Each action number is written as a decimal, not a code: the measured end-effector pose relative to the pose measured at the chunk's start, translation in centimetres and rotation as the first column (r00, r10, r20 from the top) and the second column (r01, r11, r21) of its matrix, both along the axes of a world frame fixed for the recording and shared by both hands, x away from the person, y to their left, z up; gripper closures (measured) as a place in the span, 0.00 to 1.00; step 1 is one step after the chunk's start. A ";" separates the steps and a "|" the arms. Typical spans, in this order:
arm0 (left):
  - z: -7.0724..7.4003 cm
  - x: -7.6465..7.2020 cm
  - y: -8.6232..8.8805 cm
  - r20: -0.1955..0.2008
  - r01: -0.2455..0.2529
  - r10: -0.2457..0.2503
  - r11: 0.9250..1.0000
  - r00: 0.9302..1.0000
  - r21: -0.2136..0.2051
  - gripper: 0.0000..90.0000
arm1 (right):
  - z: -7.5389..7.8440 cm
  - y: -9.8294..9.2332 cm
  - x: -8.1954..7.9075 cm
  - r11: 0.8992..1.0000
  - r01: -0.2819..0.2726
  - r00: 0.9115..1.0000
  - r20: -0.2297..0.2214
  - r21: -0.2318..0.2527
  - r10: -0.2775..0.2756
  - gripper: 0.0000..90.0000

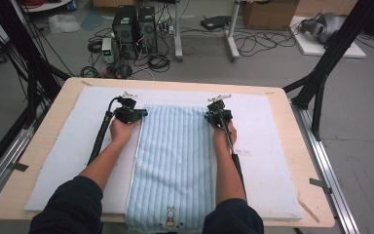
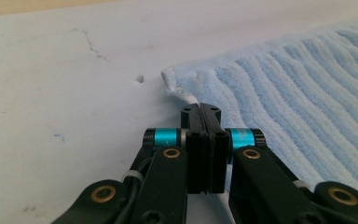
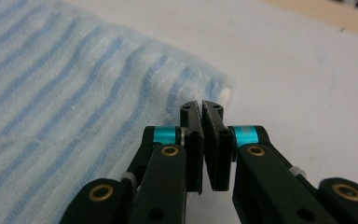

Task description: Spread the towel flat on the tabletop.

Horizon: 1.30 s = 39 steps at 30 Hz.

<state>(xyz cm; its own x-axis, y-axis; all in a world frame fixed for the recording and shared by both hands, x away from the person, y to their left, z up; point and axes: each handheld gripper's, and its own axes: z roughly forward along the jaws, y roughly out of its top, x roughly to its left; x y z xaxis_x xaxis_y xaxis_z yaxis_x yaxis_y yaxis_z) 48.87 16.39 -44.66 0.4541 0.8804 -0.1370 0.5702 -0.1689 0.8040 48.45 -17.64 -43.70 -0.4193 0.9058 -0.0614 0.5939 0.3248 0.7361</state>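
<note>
Desk (image 1: pixel 299 161): a light wooden top, rounded at its corners, with black frame legs standing at either side.

Mat (image 1: pixel 268 161): a white sheet that covers most of the desk, marked with small dents and faint scuffs in the left gripper view.

Towel (image 1: pixel 177 161): pale blue with ribbed stripes, lying flat down the middle of the mat. Its near end hangs just over the front edge of the desk and carries a small rabbit picture (image 1: pixel 170 214). Its far end lies between the two grippers.

Left gripper (image 1: pixel 135 113): held at the towel's far left corner. In the left gripper view (image 2: pixel 200 113) the jaws are pressed together, with the white hem of the towel corner (image 2: pixel 179 88) running in between their tips; the corner is pinched.

Right gripper (image 1: pixel 217 116): held at the towel's far right corner. In the right gripper view (image 3: pixel 201 111) the jaws stand nearly together, a narrow slit between them at the tips. They sit just at the corner of the towel (image 3: pixel 216 91). Whether any cloth is caught between them, I cannot tell.
</note>
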 end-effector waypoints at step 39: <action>0.3 -3.0 1.0 -0.041 0.048 -0.051 0.997 0.998 -0.055 0.65 | -0.2 -2.8 -4.5 0.991 -0.060 0.998 0.010 0.123 0.059 0.70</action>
<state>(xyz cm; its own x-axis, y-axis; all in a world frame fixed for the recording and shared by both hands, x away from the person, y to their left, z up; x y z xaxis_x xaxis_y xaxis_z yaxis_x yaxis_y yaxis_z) 45.89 17.38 -44.37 0.4897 0.8478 -0.2034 0.5960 -0.1552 0.7879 43.95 -20.43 -43.89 -0.4728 0.8799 0.0466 0.5714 0.2659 0.7764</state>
